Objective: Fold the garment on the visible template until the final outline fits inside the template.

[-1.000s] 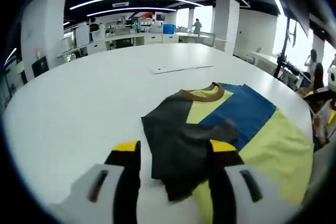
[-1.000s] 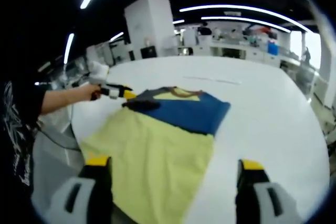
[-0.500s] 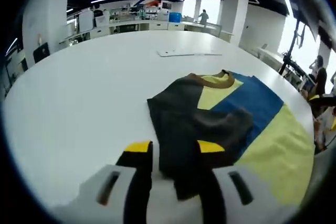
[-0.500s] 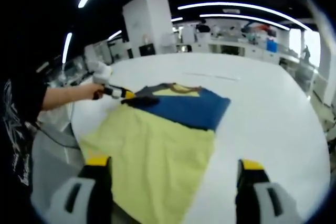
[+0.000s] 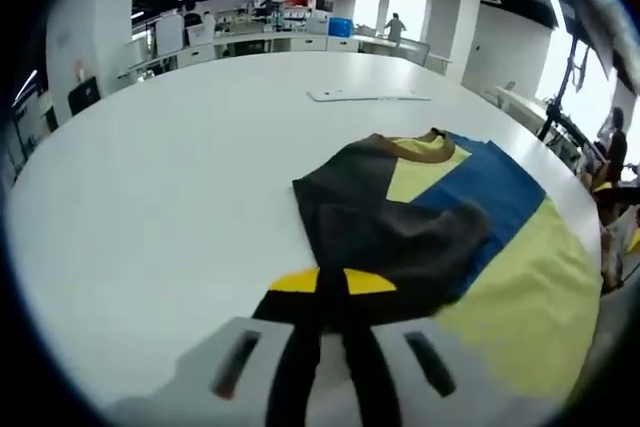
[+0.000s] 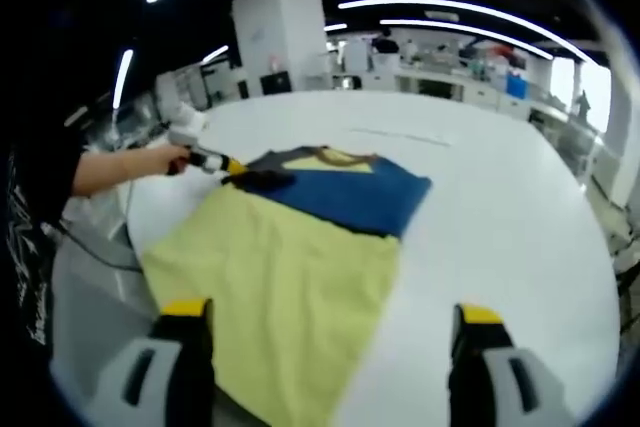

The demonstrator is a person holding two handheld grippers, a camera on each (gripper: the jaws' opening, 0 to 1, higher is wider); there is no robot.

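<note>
Fingers of the left gripper (image 5: 334, 281) are clamped together on the dark sleeve (image 5: 400, 247) of the garment (image 5: 520, 277), which lies near the worktop (image 5: 180, 177) edge closest to the person. A flat white strip (image 5: 368, 96) lies farther toward the middle.

From the right gripper view, the right gripper (image 6: 325, 327) has its fingers wide apart, hovering over the garment's yellow hem. The left gripper (image 6: 215, 163) pinches the sleeve at the far corner. To fold well, carry the sleeve low and inward across the blue band (image 6: 350, 197), keeping the edge straight.
</note>
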